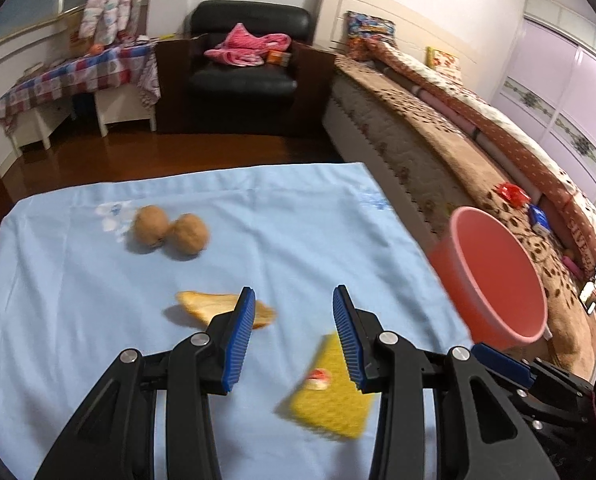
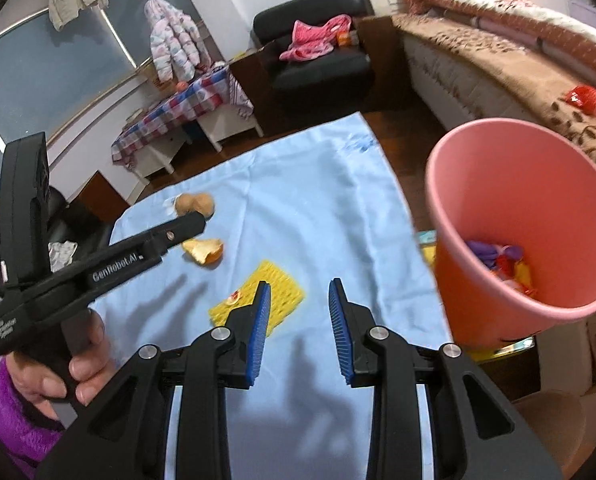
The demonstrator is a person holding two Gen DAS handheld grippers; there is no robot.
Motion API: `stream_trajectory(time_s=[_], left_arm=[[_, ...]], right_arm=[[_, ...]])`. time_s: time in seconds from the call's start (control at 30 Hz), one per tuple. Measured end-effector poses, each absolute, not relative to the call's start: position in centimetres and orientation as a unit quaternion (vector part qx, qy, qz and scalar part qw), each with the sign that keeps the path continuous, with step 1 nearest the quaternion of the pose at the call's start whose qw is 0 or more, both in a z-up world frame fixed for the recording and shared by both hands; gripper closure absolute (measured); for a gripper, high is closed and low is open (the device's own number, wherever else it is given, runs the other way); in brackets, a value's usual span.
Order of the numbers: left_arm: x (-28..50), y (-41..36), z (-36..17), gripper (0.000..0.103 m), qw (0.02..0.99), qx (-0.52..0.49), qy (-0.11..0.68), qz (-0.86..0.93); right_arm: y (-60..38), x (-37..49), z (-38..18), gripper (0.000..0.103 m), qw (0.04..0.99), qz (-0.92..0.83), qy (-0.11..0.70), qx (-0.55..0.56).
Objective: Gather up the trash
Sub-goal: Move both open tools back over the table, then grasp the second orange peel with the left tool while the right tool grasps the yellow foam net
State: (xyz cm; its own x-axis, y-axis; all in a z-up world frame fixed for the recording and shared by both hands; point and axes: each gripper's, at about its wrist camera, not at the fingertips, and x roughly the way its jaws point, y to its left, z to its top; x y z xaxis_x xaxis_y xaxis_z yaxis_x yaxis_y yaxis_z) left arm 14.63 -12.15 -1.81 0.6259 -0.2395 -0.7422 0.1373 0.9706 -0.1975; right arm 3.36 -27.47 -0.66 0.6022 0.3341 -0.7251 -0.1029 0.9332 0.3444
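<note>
On the light blue cloth (image 1: 298, 216) lie a yellow sponge (image 1: 330, 396) with a small sticker, an orange peel (image 1: 213, 306) and two brown round items (image 1: 171, 232). My left gripper (image 1: 293, 300) is open and empty above the cloth, between the peel and the sponge. My right gripper (image 2: 298, 292) is open and empty, just right of the sponge (image 2: 269, 292). The peel (image 2: 203, 252) and brown items (image 2: 193, 203) lie farther off. A pink bin (image 2: 514, 216) at the right holds colourful trash; it also shows in the left wrist view (image 1: 498, 276).
A bed with a brown patterned blanket (image 1: 438, 128) runs along the right. A black armchair (image 1: 241, 64) with pink clothes and a small checked-cloth table (image 1: 73, 76) stand at the back. The left gripper's body (image 2: 97, 264) and the hand holding it fill the left of the right wrist view.
</note>
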Motion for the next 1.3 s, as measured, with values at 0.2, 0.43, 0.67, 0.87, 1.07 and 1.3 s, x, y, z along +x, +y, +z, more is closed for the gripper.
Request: stream_trajectory(time_s=[0.2, 0.43, 0.67, 0.87, 1.07, 1.3], left_arm=[[14.5, -7.8, -2.8, 0.063, 0.900, -0.084, 0.421, -0.074], [14.1, -5.4, -3.7, 0.063, 0.900, -0.095, 0.421, -0.065], [14.2, -4.8, -4.5, 0.063, 0.899, -0.098, 0.423, -0.062], [14.6, -4.8, -5.4, 0.063, 0.894, -0.101, 0.432, -0.064], [15.5, -5.8, -5.8, 0.063, 0.892, -0.096, 0.437, -0.070], [17.2, -7.3, -7.1, 0.067, 0.890, -0.081, 0.443, -0.069]], right_arm=[[-25.9, 3.8, -2.0, 0.072, 0.872, 0.138, 0.452, 0.124], [-24.3, 4.5, -3.8, 0.072, 0.857, 0.152, 0.481, 0.109], [-23.6, 5.2, -4.8, 0.072, 0.849, 0.152, 0.496, 0.103], [-23.2, 5.4, -5.1, 0.072, 0.848, 0.151, 0.500, 0.095], [-22.5, 5.9, -5.2, 0.072, 0.850, 0.152, 0.497, 0.084], [-22.9, 5.9, -5.4, 0.072, 0.850, 0.148, 0.498, 0.094]])
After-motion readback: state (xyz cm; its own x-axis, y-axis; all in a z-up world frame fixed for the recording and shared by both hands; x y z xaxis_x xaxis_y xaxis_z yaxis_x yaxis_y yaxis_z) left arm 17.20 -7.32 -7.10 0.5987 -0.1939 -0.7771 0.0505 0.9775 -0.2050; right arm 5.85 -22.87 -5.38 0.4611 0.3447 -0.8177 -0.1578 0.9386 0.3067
